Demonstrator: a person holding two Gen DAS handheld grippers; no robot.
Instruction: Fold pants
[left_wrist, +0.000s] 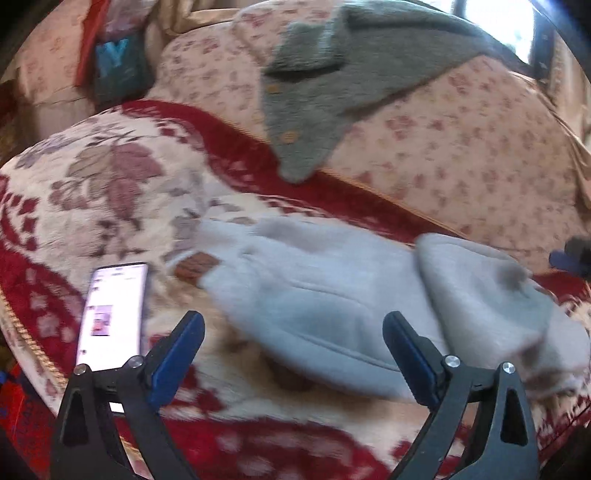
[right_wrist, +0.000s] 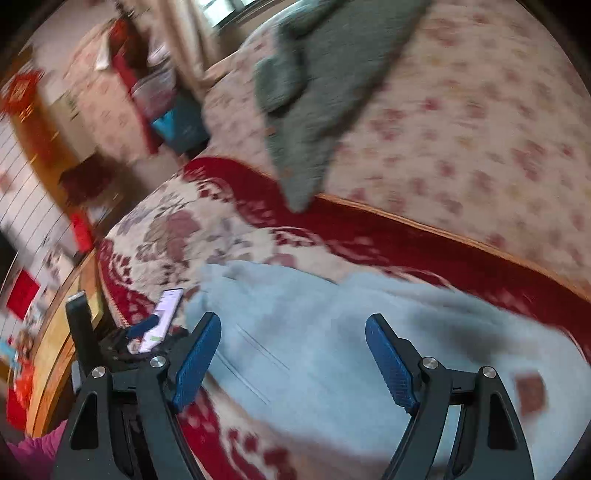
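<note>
Bed: red flowery blanket (left_wrist: 92, 192) | pants (left_wrist: 332, 295) lie folded mid-frame, long side left to right | left gripper (left_wrist: 293, 354) apart, empty | right gripper (right_wrist: 293, 360) apart, empty, right above pants

Pants (left_wrist: 332, 306) were pale grey-blue fleece, lying folded in a soft, rumpled bundle on the red-and-cream floral cover; the left wrist view placed them from centre toward 4 o'clock. One thick fold was doubled over on top at about 3 o'clock, and a small brown patch showed at the bundle's edge near 9 o'clock. In the blurred right wrist view the pants (right_wrist: 314, 350) filled the lower middle toward 4 o'clock, with seam lines running diagonally.
</note>
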